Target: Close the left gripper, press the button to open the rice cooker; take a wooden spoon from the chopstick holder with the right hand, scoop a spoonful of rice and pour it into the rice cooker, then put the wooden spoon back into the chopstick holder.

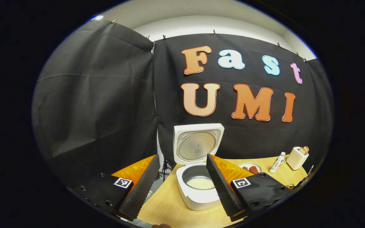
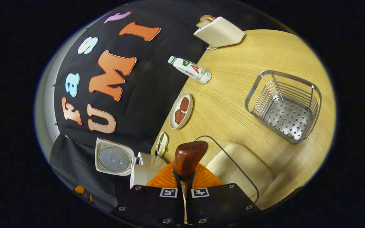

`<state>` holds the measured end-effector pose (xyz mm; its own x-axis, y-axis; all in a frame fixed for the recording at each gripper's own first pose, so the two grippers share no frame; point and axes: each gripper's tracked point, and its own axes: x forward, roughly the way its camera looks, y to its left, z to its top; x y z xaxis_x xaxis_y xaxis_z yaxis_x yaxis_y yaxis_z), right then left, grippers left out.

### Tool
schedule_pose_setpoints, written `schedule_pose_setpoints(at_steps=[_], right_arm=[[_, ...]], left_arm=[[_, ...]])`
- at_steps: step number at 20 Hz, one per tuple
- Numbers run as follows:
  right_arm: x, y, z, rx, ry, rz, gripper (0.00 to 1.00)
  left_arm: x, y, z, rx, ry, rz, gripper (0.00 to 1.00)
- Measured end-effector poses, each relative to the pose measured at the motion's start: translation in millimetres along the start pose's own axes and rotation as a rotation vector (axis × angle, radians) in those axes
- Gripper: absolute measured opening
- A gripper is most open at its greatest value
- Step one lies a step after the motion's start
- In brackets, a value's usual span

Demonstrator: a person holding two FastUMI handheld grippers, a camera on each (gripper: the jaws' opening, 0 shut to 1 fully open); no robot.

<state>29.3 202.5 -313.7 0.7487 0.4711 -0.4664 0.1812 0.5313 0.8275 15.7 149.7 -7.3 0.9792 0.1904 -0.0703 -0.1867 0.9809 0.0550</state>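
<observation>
In the left gripper view, the left tool (image 1: pixel 182 186) is spread wide and holds nothing. Between its fingers stands the rice cooker (image 1: pixel 198 186) on the counter (image 1: pixel 169 205), lid up, with rice in the pot.

In the right gripper view, the right tool (image 2: pixel 185 186) is pressed together on the handle of the wooden spoon (image 2: pixel 189 156). The bowl of the spoon hangs over a pale container of rice (image 2: pixel 242 171). The empty wire holder (image 2: pixel 285 106) stands far right. I think the spoon should go in flat and come up level, slowly, so that no rice falls on the way to the cooker at the left.
</observation>
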Motion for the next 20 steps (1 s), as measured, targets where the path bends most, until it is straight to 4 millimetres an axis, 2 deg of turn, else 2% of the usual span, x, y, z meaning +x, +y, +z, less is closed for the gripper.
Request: schedule_pose_setpoints(at_steps=[5, 10, 15, 20], right_arm=[[-9.1, 25.2, 26.6, 0.040, -0.039, 0.028, 0.02], [-9.9, 60.0, 38.4, 0.027, -0.048, 0.054, 0.02], [1.8, 120.8, 38.1, 0.040, -0.013, 0.145, 0.02], [16.6, 178.2, 30.4, 0.032, 0.021, 0.216, 0.02]], left_arm=[[-1.6, 9.5, 0.2, -0.009, -0.004, 0.012, 1.00], [0.5, 21.3, 1.4, -0.007, -0.005, 0.025, 1.00], [4.3, 31.7, -1.3, -0.017, -0.003, 0.027, 1.00], [4.6, 33.6, -9.5, -0.025, 0.011, 0.009, 0.99]])
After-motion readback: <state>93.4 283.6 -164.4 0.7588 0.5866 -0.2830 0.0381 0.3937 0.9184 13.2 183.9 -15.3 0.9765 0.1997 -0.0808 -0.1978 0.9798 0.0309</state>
